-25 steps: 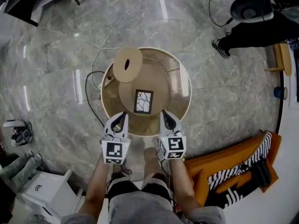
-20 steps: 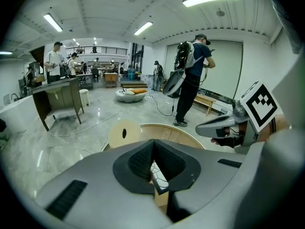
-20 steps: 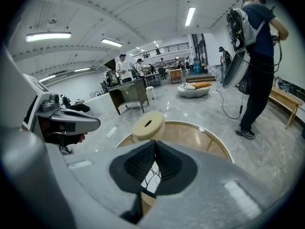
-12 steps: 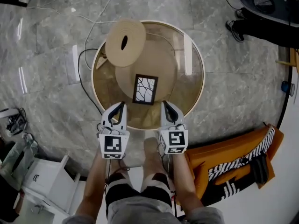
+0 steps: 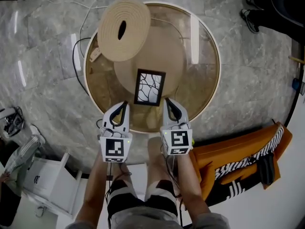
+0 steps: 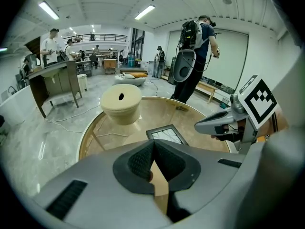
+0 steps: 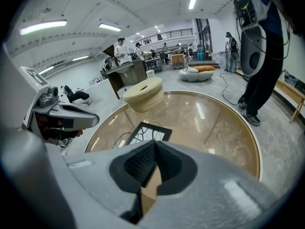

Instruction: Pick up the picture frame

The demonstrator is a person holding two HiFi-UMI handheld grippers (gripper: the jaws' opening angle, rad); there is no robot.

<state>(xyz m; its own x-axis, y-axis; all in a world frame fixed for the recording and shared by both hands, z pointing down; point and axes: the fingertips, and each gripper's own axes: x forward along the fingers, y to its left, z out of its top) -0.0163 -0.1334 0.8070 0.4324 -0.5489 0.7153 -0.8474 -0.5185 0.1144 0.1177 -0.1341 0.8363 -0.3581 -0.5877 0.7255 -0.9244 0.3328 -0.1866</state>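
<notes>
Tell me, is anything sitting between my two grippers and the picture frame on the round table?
Nothing visible. The picture frame lies flat just past the left gripper and right gripper, with only bare table between. The round beige object stands farther back on the left, off the path.

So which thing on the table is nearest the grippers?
The black picture frame, flat just ahead of the left gripper and right gripper. The round beige thing with a hole sits farther back.

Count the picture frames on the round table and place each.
1. The picture frame lies flat near the middle of the round table, close to the woven disc, which could hide another.
</notes>
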